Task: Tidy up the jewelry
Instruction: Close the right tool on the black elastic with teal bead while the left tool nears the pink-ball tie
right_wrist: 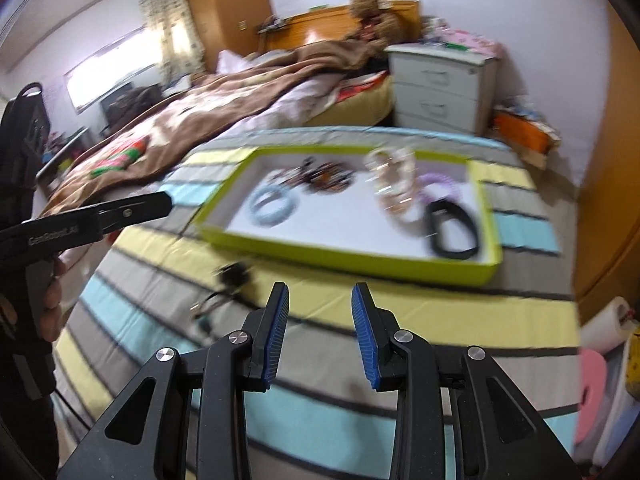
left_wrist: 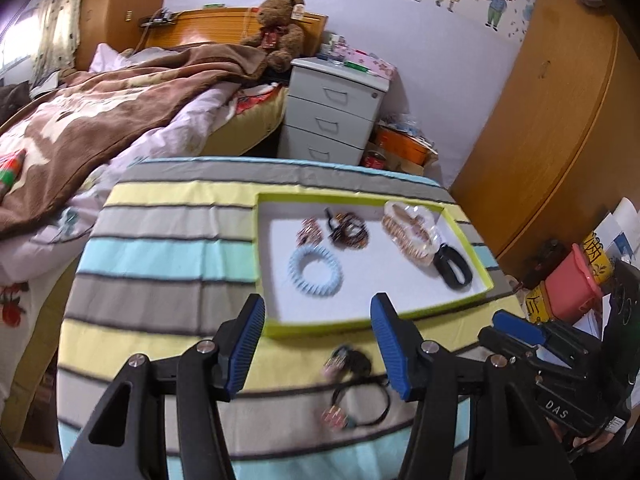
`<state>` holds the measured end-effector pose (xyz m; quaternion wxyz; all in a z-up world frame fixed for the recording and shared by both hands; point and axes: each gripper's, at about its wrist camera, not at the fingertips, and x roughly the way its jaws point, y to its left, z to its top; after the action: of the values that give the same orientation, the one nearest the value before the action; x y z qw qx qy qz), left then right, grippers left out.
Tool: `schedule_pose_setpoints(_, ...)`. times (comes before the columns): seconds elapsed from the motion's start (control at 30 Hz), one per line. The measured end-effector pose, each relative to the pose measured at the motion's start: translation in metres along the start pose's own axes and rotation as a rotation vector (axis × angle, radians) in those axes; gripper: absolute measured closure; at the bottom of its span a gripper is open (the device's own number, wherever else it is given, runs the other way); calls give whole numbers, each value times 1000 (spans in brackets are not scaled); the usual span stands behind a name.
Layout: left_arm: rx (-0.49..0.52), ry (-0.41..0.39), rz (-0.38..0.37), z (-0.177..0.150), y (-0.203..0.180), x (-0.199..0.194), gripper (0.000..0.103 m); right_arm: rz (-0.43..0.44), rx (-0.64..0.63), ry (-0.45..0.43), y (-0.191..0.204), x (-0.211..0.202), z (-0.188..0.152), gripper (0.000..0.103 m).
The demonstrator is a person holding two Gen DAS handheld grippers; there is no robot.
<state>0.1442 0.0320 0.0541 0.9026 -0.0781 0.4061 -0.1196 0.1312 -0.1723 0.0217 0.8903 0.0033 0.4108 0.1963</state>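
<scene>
Left tool (left_wrist: 318,344) and right tool (right_wrist: 320,332) both held apart with nothing between the pads, above the striped surface (left_wrist: 160,252). Most jewelry inside the green-rimmed tray (left_wrist: 472,240): pale blue coil ring (left_wrist: 316,272), black band (left_wrist: 454,266), beaded bracelets (left_wrist: 410,232). Still outside, just before the tray's near rim, two black hair ties (left_wrist: 356,390); bed (left_wrist: 100,120) and drawer unit (left_wrist: 334,112) beyond, clear of the tools.

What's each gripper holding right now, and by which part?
Nothing. The left gripper and right gripper both stand open with no item between the pads. The black hair ties lie loose on the striped cloth.
</scene>
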Motion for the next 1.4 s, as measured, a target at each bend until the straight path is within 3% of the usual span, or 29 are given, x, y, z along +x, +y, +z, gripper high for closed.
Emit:
schedule_pose_setpoints(0.37,-83,12,52,-39,36,-15,45,171,-90,70,61,34,-15,69)
schedule_pose_setpoints(0.7,-104,31,41,-61,52,-19,45,124,-148,132,85,69,-14,69)
schedule_pose_setpoints(1.0,-128,26,40,-65,65,-23,45,60,-197,125,97,75,-17,69)
schedule_pose_setpoints(1.13,-131,28,41,-66,66,-23,45,5,-237,119,102,74,-20,85)
schedule_pose_setpoints(1.4,-123,31,39,-66,63,-22,45,23,-238,117,97,63,-27,86)
